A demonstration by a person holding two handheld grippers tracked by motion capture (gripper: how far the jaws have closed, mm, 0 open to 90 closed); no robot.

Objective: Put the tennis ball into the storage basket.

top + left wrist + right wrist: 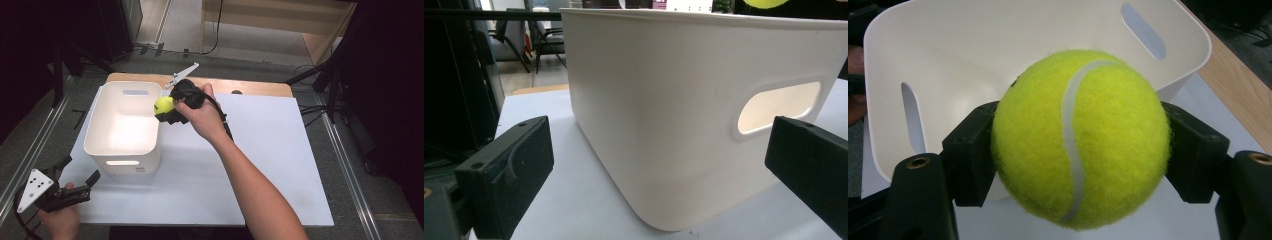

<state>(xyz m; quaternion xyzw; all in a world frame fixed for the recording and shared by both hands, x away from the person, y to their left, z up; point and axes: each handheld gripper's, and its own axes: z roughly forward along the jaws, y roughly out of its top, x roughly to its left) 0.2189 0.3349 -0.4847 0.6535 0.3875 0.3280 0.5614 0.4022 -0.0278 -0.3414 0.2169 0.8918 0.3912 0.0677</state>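
Tennis ball (1080, 137) clamped in right claw (167, 111), over bin (102, 145) rim.

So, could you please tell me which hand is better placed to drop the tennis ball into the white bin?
The right. Its tool already grips the tennis ball at the white bin's far right rim. The left tool rests open, holding nothing, near the table's front left corner, facing the bin's outer wall.
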